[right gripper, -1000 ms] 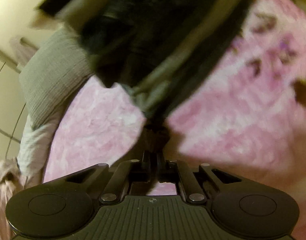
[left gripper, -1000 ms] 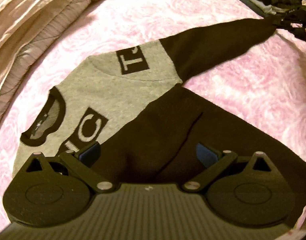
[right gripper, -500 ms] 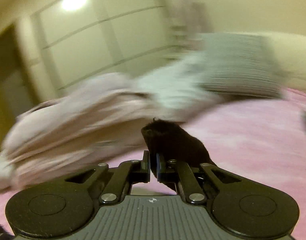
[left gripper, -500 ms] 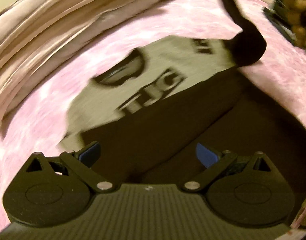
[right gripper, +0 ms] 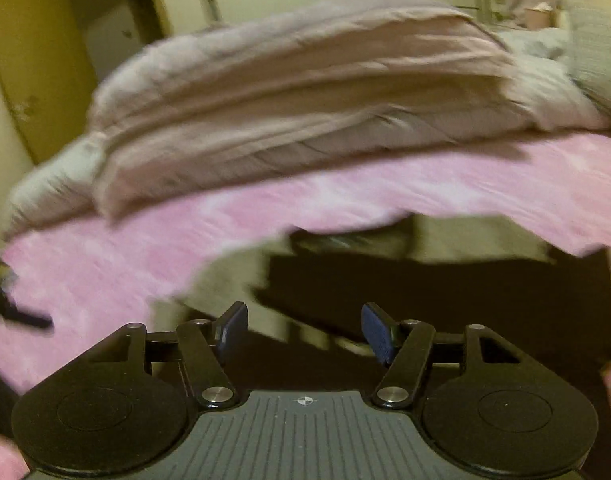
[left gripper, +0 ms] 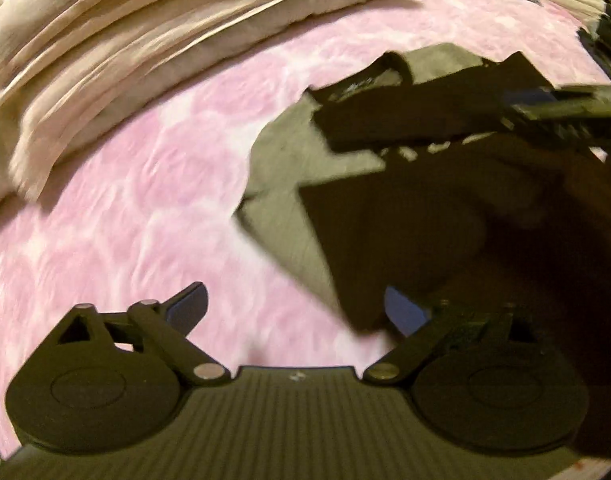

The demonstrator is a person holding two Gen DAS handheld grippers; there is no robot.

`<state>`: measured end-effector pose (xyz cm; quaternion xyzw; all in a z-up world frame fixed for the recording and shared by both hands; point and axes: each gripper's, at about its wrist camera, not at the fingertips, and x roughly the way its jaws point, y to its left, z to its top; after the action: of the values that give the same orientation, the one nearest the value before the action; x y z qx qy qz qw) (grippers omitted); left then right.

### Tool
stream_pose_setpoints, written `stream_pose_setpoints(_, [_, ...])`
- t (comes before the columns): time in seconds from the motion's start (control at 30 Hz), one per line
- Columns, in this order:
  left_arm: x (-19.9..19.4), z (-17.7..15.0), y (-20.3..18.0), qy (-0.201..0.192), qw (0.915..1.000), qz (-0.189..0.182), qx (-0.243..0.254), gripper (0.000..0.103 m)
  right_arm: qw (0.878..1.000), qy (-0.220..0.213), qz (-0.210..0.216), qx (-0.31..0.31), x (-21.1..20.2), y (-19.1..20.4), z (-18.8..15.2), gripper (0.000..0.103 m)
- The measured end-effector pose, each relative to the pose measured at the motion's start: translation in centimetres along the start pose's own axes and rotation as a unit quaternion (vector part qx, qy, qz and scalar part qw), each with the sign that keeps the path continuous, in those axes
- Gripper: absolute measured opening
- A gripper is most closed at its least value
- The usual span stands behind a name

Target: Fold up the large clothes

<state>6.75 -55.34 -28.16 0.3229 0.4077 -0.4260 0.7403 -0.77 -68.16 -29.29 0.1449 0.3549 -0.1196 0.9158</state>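
We noted the right gripper (right gripper: 303, 330) opening, nothing pinched, above the sweatshirt (right gripper: 445, 300); left gripper (left gripper: 295, 308) closing slightly, empty, over the pink bedspread (left gripper: 117, 240).

2 wrist fisheyes, angled down, close over sweatshirt (left gripper: 405, 216), both showing bedspread (right gripper: 105, 264)

The sweater (left gripper: 405, 216) lies spread on the bed's pink cover (left gripper: 137, 200), grey across the shoulders and chest, black over the lower body and sleeves. One black sleeve (left gripper: 409, 116) is folded in across the grey chest, its cuff end near the dark-edged neckline. The picture is blurred, so any print on the front cannot be made out. The grey shoulder edge reaches toward the pink.
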Motion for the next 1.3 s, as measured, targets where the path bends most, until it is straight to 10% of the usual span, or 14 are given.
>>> stream_pose_setpoints(0.27, [6.7, 6.8, -1.2, -0.027, 0.9961, -0.069, -0.047, 0.044, 0.996, 0.020, -0.080, 0.032, -1.6, -8.3, -1.0, 0.060])
stream_pose_setpoints(0.57, [12.5, 9.5, -0.9, 0.000, 0.9867, -0.074, -0.145, 0.038, 0.996, 0.017, -0.086, 0.033, -0.8, -11.4, -1.5, 0.060])
stream_pose_setpoints(0.7, [12.2, 9.9, -1.0, -0.007, 0.9862, -0.078, -0.146, 0.009, 0.995, 0.025, -0.087, 0.027, -0.7, -12.0, -1.7, 0.060])
stream_pose_setpoints(0.9, [7.0, 9.7, 1.4, -0.078, 0.9808, -0.047, -0.172, 0.008, 0.996, 0.025, -0.083, -0.003, -1.2, -11.0, -1.2, 0.060])
stream_pose_setpoints(1.1, [9.6, 5.5, 3.7, 0.003, 0.9753, -0.049, -0.215, 0.008, 0.996, 0.048, -0.069, 0.002, 0.0, -10.4, -2.0, 0.060])
stream_pose_setpoints(1.3, [9.5, 5.1, 3.5, -0.007, 0.9789, -0.042, -0.200, 0.015, 0.995, 0.057, -0.075, 0.018, 0.3, -11.2, -2.4, 0.060])
